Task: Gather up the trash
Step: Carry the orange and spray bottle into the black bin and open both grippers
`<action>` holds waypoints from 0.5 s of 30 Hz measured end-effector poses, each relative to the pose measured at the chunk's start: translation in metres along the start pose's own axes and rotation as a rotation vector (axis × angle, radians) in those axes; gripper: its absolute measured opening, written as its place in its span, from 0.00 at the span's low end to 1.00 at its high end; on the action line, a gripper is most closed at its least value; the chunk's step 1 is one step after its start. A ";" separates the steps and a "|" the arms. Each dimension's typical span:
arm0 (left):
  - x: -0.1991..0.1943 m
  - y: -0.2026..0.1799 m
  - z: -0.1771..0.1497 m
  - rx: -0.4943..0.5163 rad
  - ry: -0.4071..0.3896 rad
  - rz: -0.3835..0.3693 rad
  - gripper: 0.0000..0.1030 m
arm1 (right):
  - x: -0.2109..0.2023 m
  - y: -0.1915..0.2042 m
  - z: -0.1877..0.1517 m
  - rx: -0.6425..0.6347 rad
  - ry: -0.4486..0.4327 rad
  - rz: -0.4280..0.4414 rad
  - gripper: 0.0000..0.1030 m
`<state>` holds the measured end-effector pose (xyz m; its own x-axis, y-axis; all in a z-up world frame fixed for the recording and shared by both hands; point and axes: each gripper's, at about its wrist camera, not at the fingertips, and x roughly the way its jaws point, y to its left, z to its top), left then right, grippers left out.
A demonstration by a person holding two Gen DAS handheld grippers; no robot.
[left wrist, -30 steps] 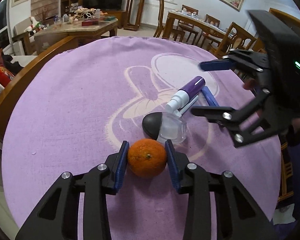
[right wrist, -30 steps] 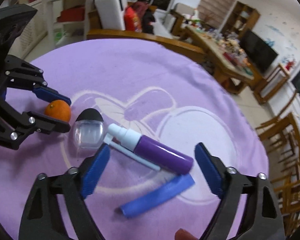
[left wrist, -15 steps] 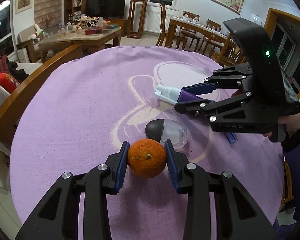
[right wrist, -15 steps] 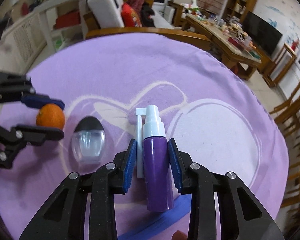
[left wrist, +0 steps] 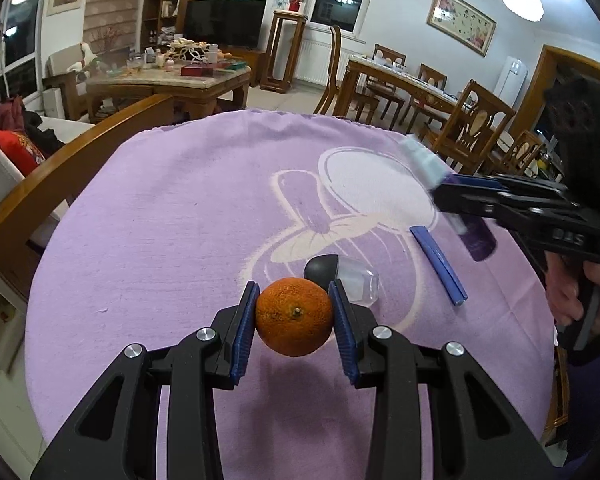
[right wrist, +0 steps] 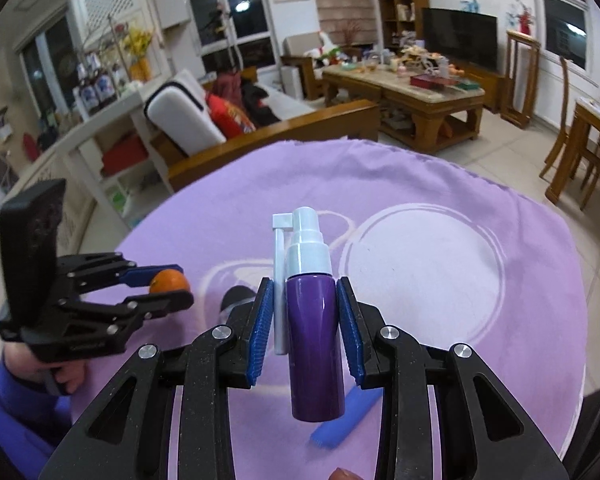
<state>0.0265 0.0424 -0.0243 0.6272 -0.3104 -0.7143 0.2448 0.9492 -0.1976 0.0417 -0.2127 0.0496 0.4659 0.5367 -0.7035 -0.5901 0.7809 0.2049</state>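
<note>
My round orange mandarin clamped aloft, my purple white-nozzled spray bottle gripped lengthwise, clear black-capped bottle and blue plastic strip lying flat.

1. We see a lilac purple cloth printed with a pale cream outline of loops and a circle.
2. At 6 o'clock in the left wrist view, an orange, bright orange.
3. At 3 o'clock, a flat strip, royal blue.
4. In the right wrist view, a spray bottle, deep purple with a white pump top.
5. Both grippers are black with blue pads.
</note>
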 end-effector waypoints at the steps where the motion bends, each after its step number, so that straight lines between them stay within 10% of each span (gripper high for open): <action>1: -0.001 0.001 -0.001 -0.001 0.002 0.001 0.35 | -0.008 -0.002 -0.003 0.020 -0.017 0.001 0.31; 15: -0.020 -0.063 0.024 0.089 -0.063 -0.074 0.35 | -0.091 -0.065 -0.056 0.215 -0.155 -0.020 0.25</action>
<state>0.0167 -0.0121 0.0188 0.6499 -0.3847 -0.6555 0.3553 0.9162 -0.1855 0.0008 -0.3297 0.0624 0.5814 0.5500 -0.5995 -0.4340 0.8329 0.3433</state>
